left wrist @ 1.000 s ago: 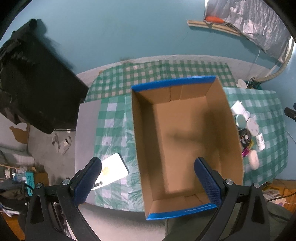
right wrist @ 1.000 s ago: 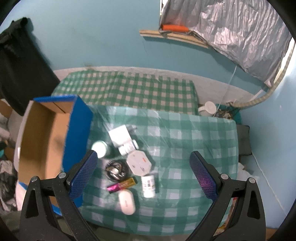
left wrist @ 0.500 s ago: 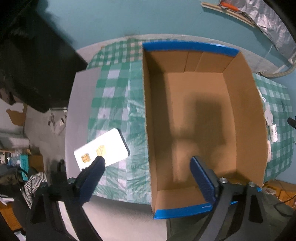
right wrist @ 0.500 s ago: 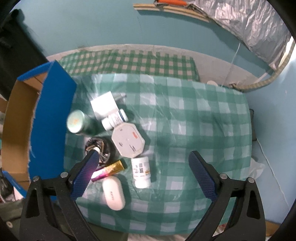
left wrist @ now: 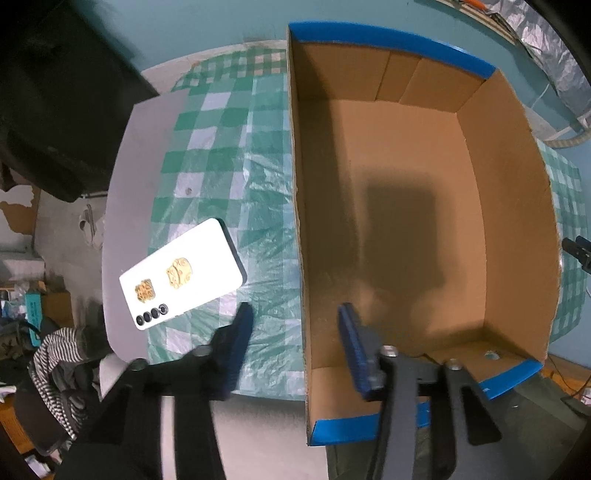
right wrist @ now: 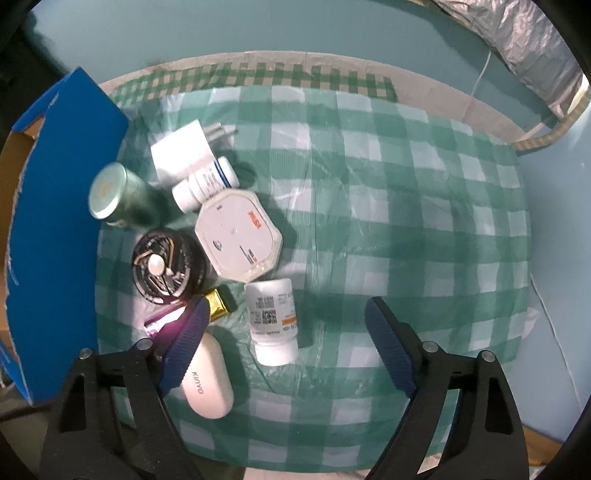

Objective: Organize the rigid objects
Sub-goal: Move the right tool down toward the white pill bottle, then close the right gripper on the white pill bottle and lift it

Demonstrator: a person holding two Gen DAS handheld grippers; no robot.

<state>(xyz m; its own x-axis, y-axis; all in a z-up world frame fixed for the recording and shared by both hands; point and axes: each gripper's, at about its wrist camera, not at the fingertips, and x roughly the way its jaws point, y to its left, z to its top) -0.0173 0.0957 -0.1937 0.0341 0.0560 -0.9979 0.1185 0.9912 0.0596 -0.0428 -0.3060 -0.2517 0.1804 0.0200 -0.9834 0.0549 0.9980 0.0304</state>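
Jaws of left gripper (left wrist: 295, 325), spread a second ago, now narrower, straddling cardboard box (left wrist: 517, 206) wall ungripped; likely steadying it. Right gripper (right wrist: 284, 325) spread, empty.

**Around the Work Area**

A green-and-white checked tablecloth (right wrist: 388, 206) under a clear plastic sheet covered the table. At its left side a bare grey strip of tabletop (left wrist: 122, 192) showed where the cloth stopped. The wall (right wrist: 258, 33) behind was painted teal. Crinkled silver foil sheeting (right wrist: 532, 40) hung at the upper right, with a white cord (right wrist: 480, 85) trailing down below it. In the left wrist view a large black mass (left wrist: 55, 92) filled the upper left corner, too dark to identify. Lower left, beside the table, lay a striped black-and-white garment (left wrist: 59, 354) among blurred clutter on the floor.
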